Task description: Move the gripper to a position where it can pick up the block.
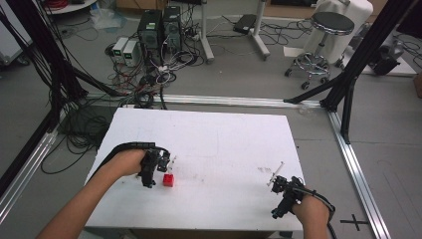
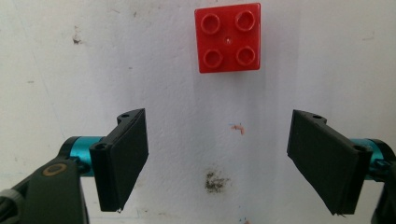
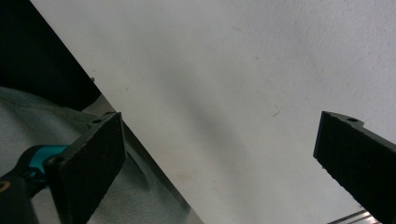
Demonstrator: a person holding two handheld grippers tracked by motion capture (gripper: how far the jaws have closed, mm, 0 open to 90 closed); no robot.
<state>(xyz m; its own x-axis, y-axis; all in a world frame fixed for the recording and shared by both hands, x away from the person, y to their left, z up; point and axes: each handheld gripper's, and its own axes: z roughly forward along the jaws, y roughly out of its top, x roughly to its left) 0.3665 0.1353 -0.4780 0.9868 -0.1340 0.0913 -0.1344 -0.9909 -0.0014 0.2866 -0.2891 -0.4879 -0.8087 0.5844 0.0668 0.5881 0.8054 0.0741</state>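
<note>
Both grippers empty, jaws spread wide.

We see the red brick (image 2: 228,37) lying studs-up on the white table (image 1: 224,134), just beyond our left gripper (image 2: 217,161); our right gripper (image 3: 219,163) hangs over the table's edge.

Beyond your white counter (image 1: 224,134), two computer towers (image 1: 160,27) stand among tangled cables (image 1: 149,74) on the floor, a black stool (image 1: 326,30) sits far right, and black frame legs (image 1: 348,84) flank you.
</note>
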